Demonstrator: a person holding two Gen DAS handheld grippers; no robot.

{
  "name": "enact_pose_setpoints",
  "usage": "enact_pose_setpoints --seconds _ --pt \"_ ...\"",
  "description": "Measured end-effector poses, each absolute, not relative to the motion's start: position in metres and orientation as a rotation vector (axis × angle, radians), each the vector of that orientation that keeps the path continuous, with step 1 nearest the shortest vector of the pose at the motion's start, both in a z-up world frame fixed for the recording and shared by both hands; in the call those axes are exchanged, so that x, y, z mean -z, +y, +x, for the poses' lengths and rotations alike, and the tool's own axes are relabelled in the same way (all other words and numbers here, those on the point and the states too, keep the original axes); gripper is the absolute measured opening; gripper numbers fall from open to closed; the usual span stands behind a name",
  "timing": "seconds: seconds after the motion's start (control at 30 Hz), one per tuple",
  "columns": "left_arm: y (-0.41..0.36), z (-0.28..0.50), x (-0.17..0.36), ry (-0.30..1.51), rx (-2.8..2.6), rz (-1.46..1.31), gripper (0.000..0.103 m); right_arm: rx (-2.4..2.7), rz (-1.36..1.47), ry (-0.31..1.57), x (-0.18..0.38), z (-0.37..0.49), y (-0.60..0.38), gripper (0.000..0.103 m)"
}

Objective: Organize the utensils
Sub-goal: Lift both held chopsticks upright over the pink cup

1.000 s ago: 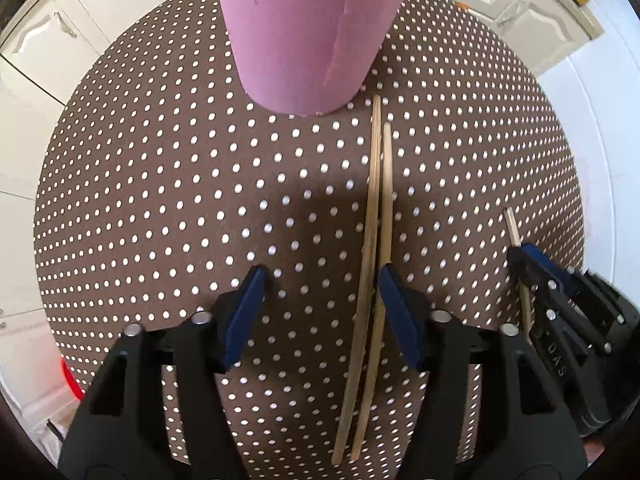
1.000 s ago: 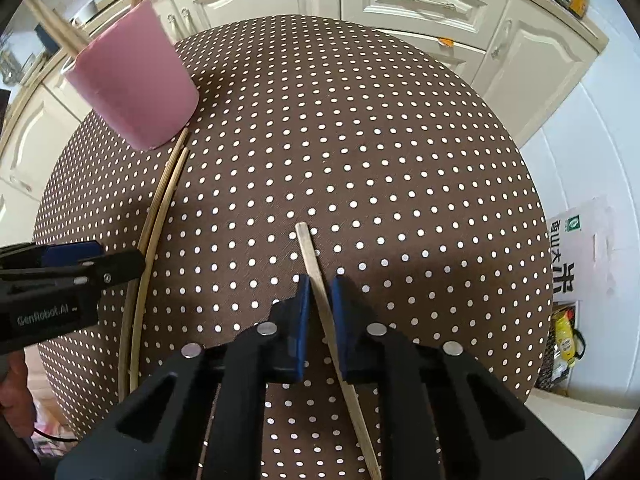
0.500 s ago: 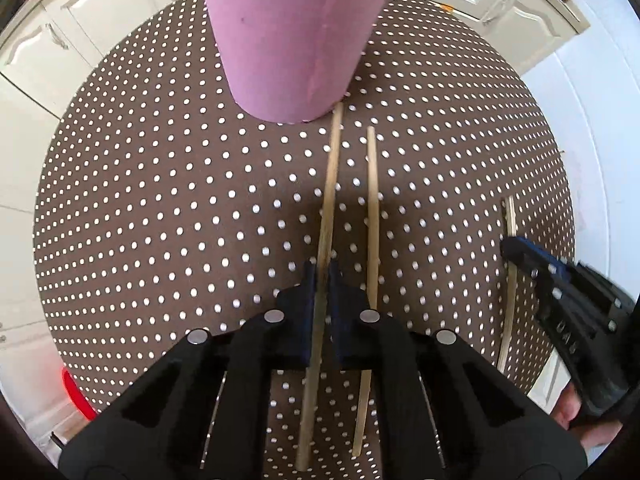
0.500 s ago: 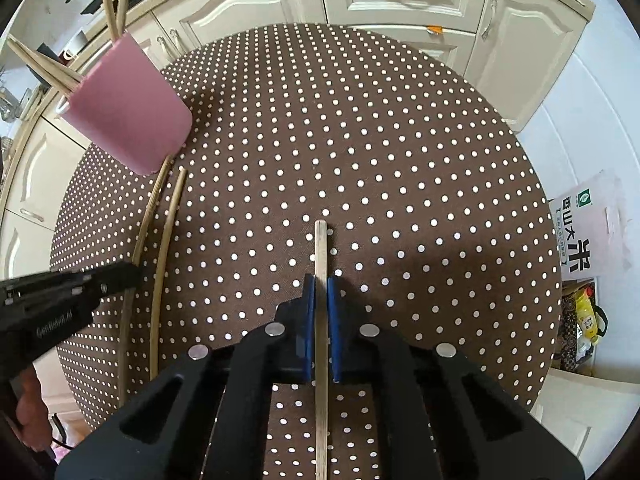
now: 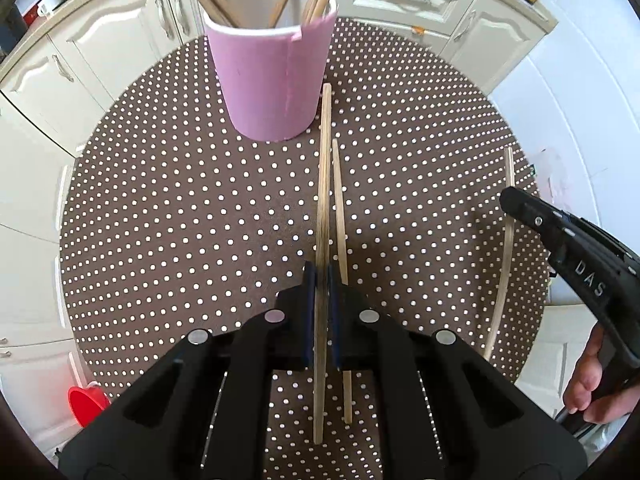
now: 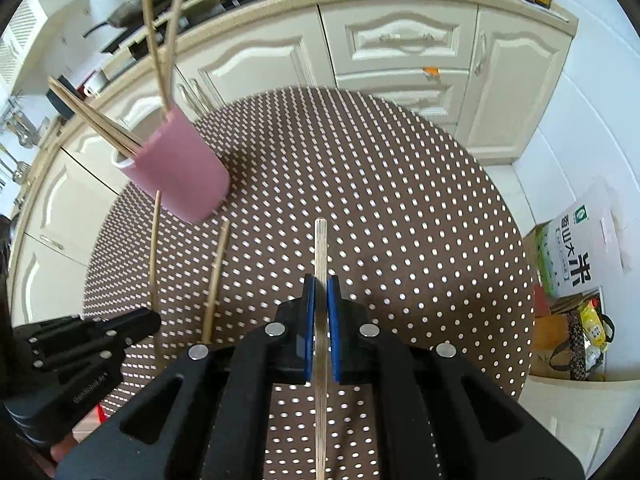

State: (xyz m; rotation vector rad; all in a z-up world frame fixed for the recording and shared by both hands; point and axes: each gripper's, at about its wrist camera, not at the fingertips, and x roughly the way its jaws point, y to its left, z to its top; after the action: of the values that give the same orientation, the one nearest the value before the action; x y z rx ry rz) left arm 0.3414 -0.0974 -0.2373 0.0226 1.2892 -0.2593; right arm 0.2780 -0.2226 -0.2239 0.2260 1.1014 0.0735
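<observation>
Wooden chopsticks (image 5: 322, 208) (image 6: 320, 256) are pinched, one in each hand-held gripper (image 5: 321, 312) (image 6: 321, 320), near the pink cup (image 5: 272, 80).

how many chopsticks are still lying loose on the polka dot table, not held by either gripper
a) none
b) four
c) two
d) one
d: the left gripper clamps one chopstick, the right gripper clamps another, and only one loose chopstick lies on the table, beside the pink cup.
</observation>
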Motion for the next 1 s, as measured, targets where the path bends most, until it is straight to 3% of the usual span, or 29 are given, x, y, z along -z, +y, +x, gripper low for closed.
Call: enact_pose_setpoints --seconds 0.47,1.0 --pt "-0.059 0.281 0.175 1.134 0.26 -0.048 0.007 -0.105 0.254 0.848 0.137 0.273 -0.212 0.005" --pt "-0.02 0.291 0.064 0.843 0.277 -0.116 0.006 -0.231 0.223 0.498 0.009 0.277 -0.186 0.005"
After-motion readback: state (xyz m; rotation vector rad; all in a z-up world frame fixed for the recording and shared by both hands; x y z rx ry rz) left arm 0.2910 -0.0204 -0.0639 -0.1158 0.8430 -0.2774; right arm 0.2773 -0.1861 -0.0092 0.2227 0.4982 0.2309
